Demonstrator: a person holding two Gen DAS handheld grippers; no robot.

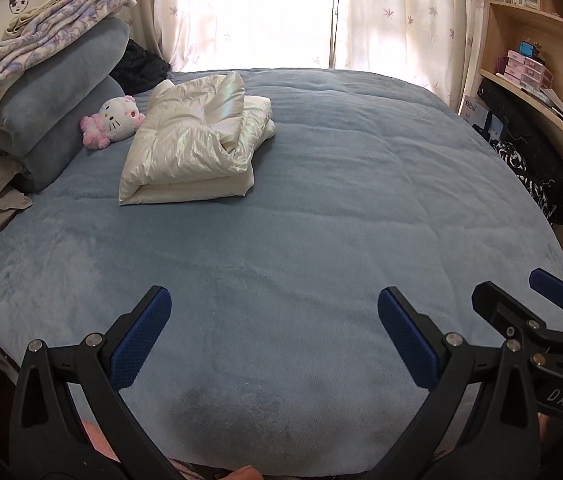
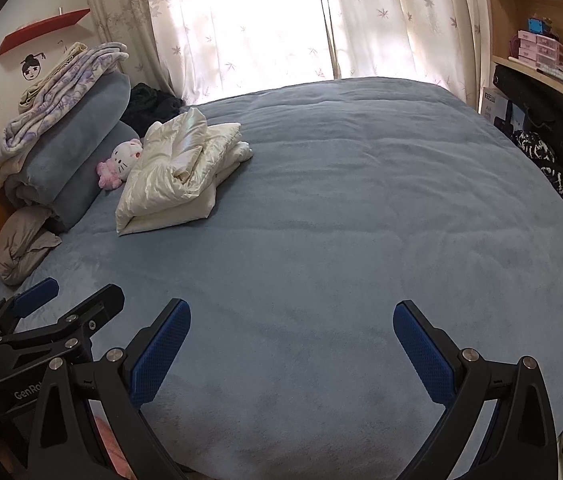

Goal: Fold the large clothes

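The left gripper (image 1: 274, 312) hangs over the near edge of the bed with its blue-padded jaws spread wide and nothing between them, and the right gripper (image 2: 292, 326) sits just beside it, equally splayed and empty; each shows at the margin of the other's view. Both are well apart from the cream puffer jacket (image 1: 195, 140), which lies on the blue fleece bed cover (image 1: 341, 208) toward the far left of the bed. The jacket is glossy, with a pearly sheen, quilted and thick, and it is gathered into a rough rectangular bundle: a flat layer at the bottom, a puffed panel on top, and looser folds bunched toward its far side. A white and pink plush cat (image 1: 115, 120) lies just beside the jacket's left edge, against a stack of rolled blue blankets (image 1: 61, 96) topped with a lilac-patterned throw (image 1: 49, 36). Pale flowered curtains (image 1: 397, 12) hang behind the bed.
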